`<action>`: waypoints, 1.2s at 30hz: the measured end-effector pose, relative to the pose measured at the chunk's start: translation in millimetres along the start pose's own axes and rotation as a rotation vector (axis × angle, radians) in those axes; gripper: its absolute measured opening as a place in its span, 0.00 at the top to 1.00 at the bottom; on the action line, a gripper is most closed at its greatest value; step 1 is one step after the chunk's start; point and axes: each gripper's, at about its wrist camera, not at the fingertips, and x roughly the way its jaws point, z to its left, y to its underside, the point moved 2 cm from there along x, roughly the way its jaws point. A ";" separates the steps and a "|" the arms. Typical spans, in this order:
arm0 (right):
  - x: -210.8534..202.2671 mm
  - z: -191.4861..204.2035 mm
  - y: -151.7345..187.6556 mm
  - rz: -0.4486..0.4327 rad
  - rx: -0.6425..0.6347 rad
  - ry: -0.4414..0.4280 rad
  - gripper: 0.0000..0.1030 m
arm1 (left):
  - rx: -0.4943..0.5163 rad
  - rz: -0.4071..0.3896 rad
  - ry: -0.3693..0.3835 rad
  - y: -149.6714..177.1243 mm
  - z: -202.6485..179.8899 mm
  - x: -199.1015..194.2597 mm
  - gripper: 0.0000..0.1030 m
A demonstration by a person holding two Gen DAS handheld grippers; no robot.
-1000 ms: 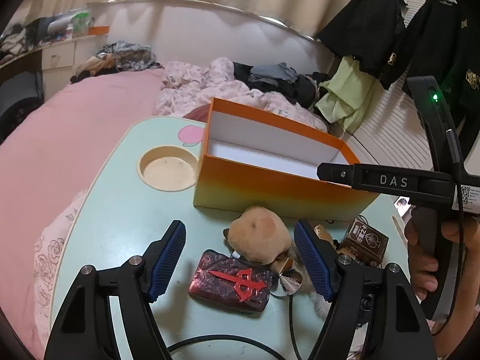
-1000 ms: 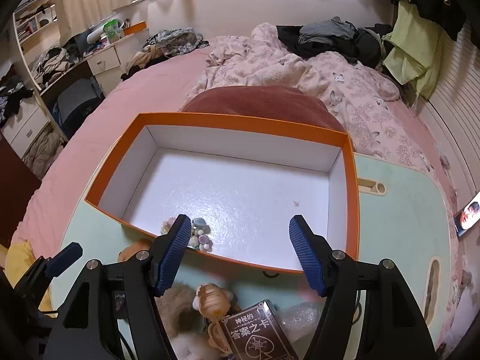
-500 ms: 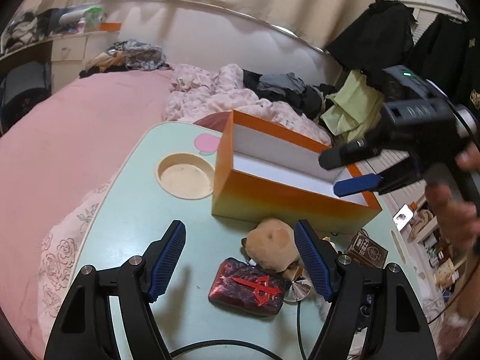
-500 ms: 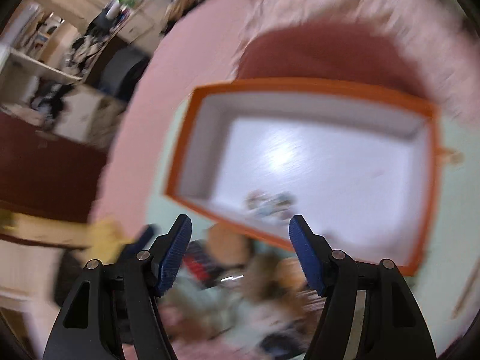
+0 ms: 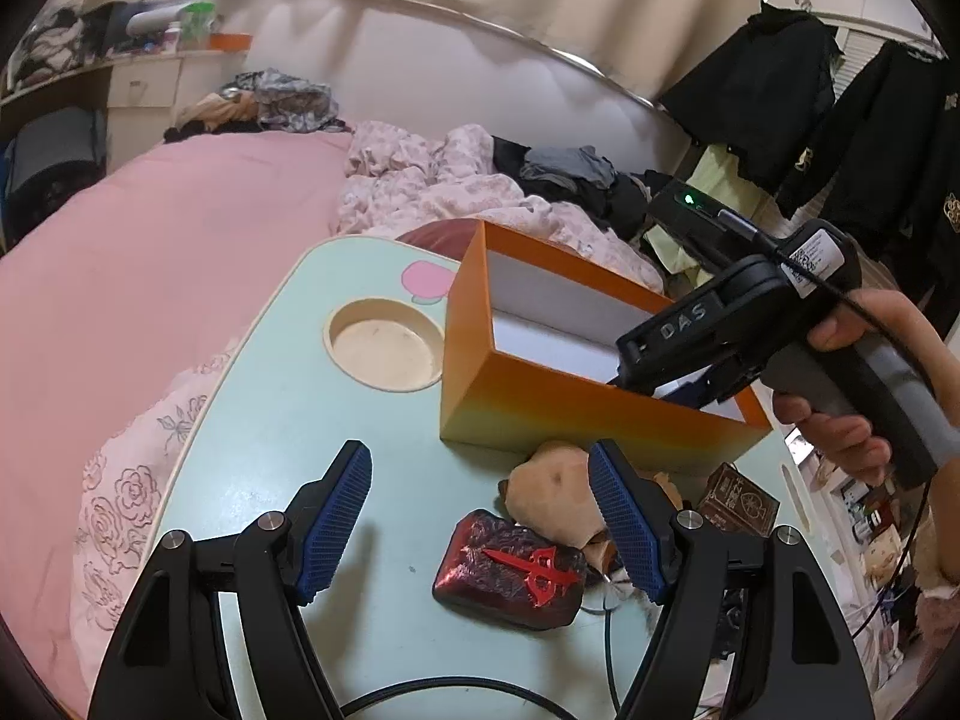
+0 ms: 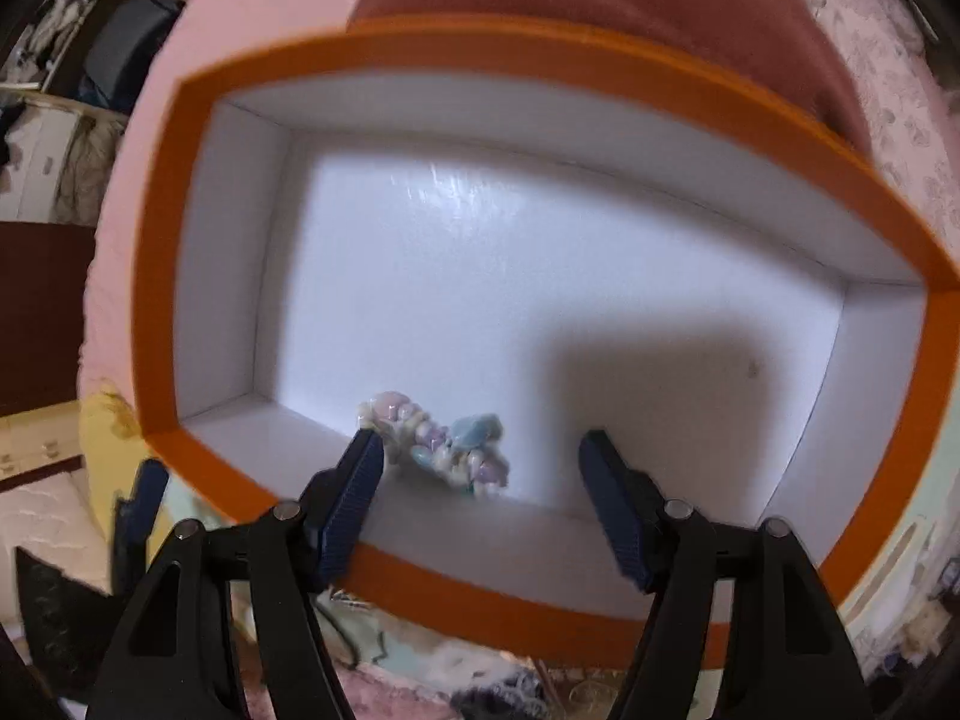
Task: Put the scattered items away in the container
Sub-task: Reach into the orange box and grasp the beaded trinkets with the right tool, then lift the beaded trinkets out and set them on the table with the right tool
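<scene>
An orange box [image 5: 576, 414] with a white inside stands on the pale green table [image 5: 270, 420]. My left gripper [image 5: 480, 516] is open above the table, in front of a dark red pouch [image 5: 510, 570] and a tan plush toy [image 5: 558, 486]. A brown card box [image 5: 741, 498] lies to their right. My right gripper [image 6: 480, 498] is open inside the orange box [image 6: 540, 60], just above a pastel bead bracelet [image 6: 438, 444] on its floor. The right gripper also shows in the left wrist view [image 5: 690, 384], dipping into the box.
A round cup recess [image 5: 384, 348] is set in the table left of the box. A pink bed [image 5: 150, 252] with bedding and clothes surrounds the table. Dark jackets [image 5: 810, 90] hang at the right. A black cable [image 5: 456, 690] lies on the near table edge.
My right gripper has tipped down and dropped into the orange box, close to the bracelet. My left gripper has drawn back and left, so the box and items sit further right.
</scene>
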 end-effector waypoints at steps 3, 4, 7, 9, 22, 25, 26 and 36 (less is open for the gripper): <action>-5.2 7.0 3.9 -0.041 -0.042 0.016 0.70 | -0.001 0.002 0.004 -0.1 1.1 -0.3 0.28; -6.2 8.1 5.1 -0.041 -0.048 0.016 0.76 | -0.003 0.003 0.003 0.0 1.2 -0.1 0.28; -10.5 6.4 6.6 -0.060 -0.053 0.016 0.77 | -0.009 0.005 0.002 1.3 1.1 0.1 0.28; -15.2 2.7 6.0 -0.072 -0.047 0.010 0.84 | -0.011 0.005 0.003 1.3 0.3 0.6 0.28; -97.2 -7.4 45.4 -0.304 -0.067 -0.170 0.83 | 0.005 0.043 -0.068 -5.4 -2.6 9.1 0.28; -92.3 4.2 64.2 -0.324 -0.114 -0.222 0.83 | 0.019 0.067 -0.089 -11.3 -5.1 16.7 0.28; -86.5 3.5 71.3 -0.309 -0.117 -0.248 0.83 | 0.023 0.071 -0.098 -13.6 -6.1 20.1 0.28; -60.1 18.0 101.0 -0.357 -0.134 0.028 0.73 | 0.112 0.108 -0.126 -28.8 -21.3 27.9 0.28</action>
